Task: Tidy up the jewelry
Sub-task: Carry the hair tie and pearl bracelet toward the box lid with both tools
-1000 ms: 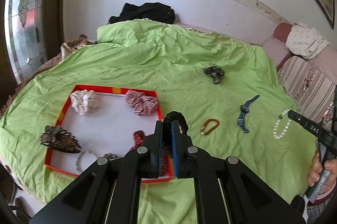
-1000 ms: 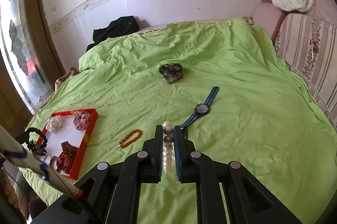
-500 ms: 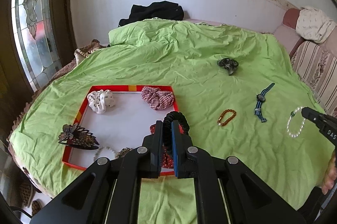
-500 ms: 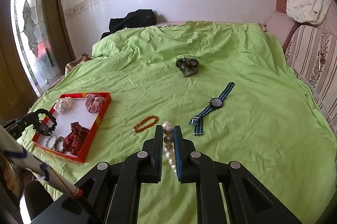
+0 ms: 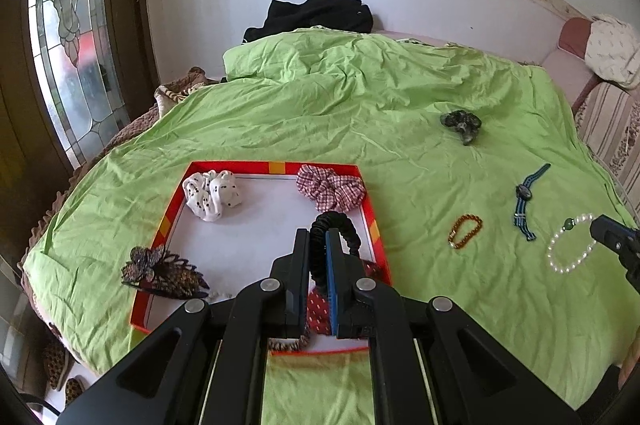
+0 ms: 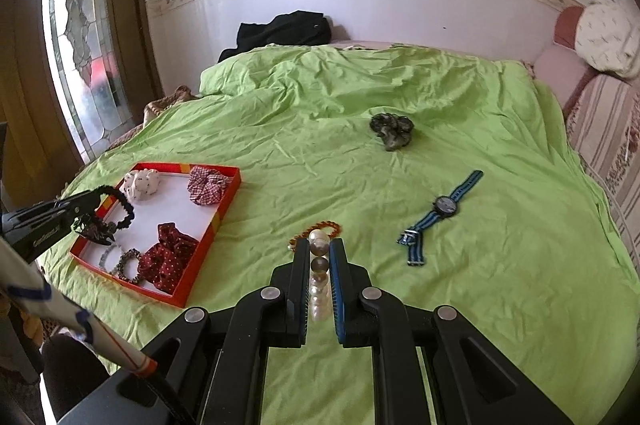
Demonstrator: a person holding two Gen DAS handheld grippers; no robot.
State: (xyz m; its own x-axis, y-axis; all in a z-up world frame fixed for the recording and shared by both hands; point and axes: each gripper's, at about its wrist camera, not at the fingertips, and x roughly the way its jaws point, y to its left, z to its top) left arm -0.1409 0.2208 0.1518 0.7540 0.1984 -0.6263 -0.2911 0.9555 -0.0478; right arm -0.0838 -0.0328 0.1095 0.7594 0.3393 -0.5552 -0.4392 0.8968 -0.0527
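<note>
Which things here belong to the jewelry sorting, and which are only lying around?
Job: red tray; black hair tie in left gripper; pearl bracelet in right gripper; amber bracelet; watch.
Lying about: black garment; white bundle.

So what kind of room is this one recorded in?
Most likely a home bedroom: the work surface is a bed under a green sheet, with a stained-glass window beside it, a striped sofa alongside, and dark clothes heaped by the wall.
</note>
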